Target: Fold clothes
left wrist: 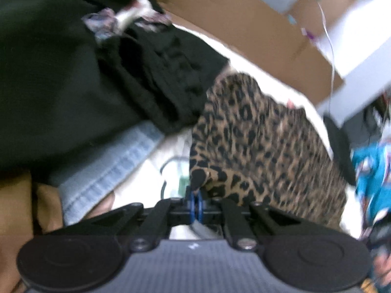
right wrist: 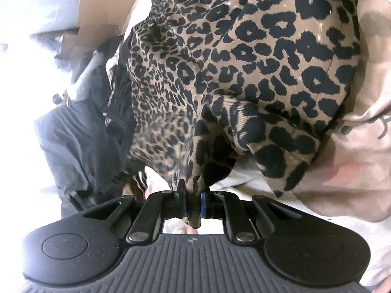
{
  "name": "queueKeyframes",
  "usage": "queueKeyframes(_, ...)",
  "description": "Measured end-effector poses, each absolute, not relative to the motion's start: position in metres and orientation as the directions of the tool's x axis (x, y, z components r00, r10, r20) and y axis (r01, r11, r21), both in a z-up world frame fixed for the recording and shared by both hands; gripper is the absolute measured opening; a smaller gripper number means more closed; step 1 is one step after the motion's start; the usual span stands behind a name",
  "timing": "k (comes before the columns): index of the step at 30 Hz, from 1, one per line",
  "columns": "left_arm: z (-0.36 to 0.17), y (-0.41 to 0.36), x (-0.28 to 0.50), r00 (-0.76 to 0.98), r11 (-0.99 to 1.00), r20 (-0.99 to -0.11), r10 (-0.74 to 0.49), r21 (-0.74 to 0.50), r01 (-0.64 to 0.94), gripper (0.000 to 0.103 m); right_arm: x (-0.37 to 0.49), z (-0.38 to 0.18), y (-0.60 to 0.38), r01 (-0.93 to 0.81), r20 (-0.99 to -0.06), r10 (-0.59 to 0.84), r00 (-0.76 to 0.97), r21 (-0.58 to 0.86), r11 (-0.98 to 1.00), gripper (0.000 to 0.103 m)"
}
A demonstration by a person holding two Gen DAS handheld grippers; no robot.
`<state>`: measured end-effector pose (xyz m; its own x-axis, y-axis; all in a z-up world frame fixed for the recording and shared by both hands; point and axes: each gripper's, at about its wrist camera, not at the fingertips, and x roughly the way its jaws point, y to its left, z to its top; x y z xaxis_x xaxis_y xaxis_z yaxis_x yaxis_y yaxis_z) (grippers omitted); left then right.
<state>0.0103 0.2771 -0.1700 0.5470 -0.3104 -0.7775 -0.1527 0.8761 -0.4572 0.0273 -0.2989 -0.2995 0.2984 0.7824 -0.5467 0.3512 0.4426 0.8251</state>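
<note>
Fingers of the right gripper (right wrist: 193,201) are clamped on a bunched edge of the leopard-print garment (right wrist: 244,61), a wad of cloth pinched between the blue pads (right wrist: 203,204) and poking out below them. On the left gripper (left wrist: 196,199) the blue-edged fingers (left wrist: 193,204) are pressed together on a dark-tipped corner of the same garment (left wrist: 264,146), which rises away from them in a loose hanging sheet; this view is motion-blurred.

Under the garment lies a white surface (left wrist: 156,168); whether it is a table or a bed cannot be told. On it, in the left wrist view, sit a large dark green garment (left wrist: 44,78), a crumpled black garment (left wrist: 166,73) touching the leopard print's edge, and a pale blue denim piece (left wrist: 117,163) partly under the green one. A brown cardboard box (left wrist: 232,24) stands behind the pile, with a white cable (left wrist: 331,56) hanging near it and a teal patterned cloth (left wrist: 371,171) at the right edge.

In the right wrist view a cream garment with pink print (right wrist: 359,146) lies just beside the leopard print, dark grey clothing (right wrist: 80,131) on the other side, against blown-out light
</note>
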Motion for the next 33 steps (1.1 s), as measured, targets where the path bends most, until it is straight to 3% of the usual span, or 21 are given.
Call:
queueKeyframes(9,-0.144,0.285,0.030,0.549,0.835,-0.784,-0.290,-0.488,-0.255,0.003,0.020,-0.299,-0.298,0.341,-0.567,0.792,0.229,0.808,0.480,0.004)
queueKeyframes(16,-0.174,0.280,0.037,0.418,0.881,-0.883,-0.214,-0.360,-0.308,0.005,0.016,-0.317,-0.286,0.357,-0.594,0.786,0.170,0.781,0.513,0.004)
queueKeyframes(19,-0.193,0.278,0.035,0.372,0.878,-0.907,-0.198,-0.333,-0.345,0.014,0.014,-0.326,-0.279,0.356,-0.613,0.775,0.155,0.767,0.535,0.005)
queueKeyframes(21,-0.199,0.277,0.032,0.367,0.881,-0.912,-0.182,-0.317,-0.352,0.030,0.013,-0.327,-0.279,0.356,-0.626,0.764,0.154,0.757,0.548,0.009)
queueKeyframes(22,-0.201,0.277,0.030,0.370,0.883,-0.911,-0.180,-0.316,-0.348,0.034,0.013,-0.327,-0.279,0.354,-0.631,0.760,0.156,0.754,0.553,0.013)
queueKeyframes(23,-0.202,0.277,0.029,0.374,0.882,-0.909,-0.181,-0.318,-0.347,0.044,0.013,-0.325,-0.281,0.347,-0.631,0.759,0.162,0.756,0.555,0.034)
queueKeyframes(24,-0.204,0.278,0.027,0.379,0.879,-0.907,-0.185,-0.325,-0.349,0.050,0.012,-0.322,-0.283,0.344,-0.630,0.757,0.174,0.759,0.552,0.062)
queueKeyframes(25,-0.205,0.278,0.026,0.383,0.876,-0.904,-0.188,-0.331,-0.351,0.051,0.012,-0.320,-0.285,0.347,-0.623,0.757,0.199,0.767,0.540,0.067)
queueKeyframes(31,-0.214,0.280,0.017,0.406,0.857,-0.889,-0.213,-0.369,-0.360,0.046,0.010,-0.323,-0.295,0.415,-0.601,0.747,0.284,0.779,0.469,0.070)
queueKeyframes(33,-0.216,0.281,0.016,0.398,0.844,-0.885,-0.241,-0.394,-0.365,0.017,0.009,-0.332,-0.295,0.451,-0.600,0.748,0.284,0.772,0.448,0.050)
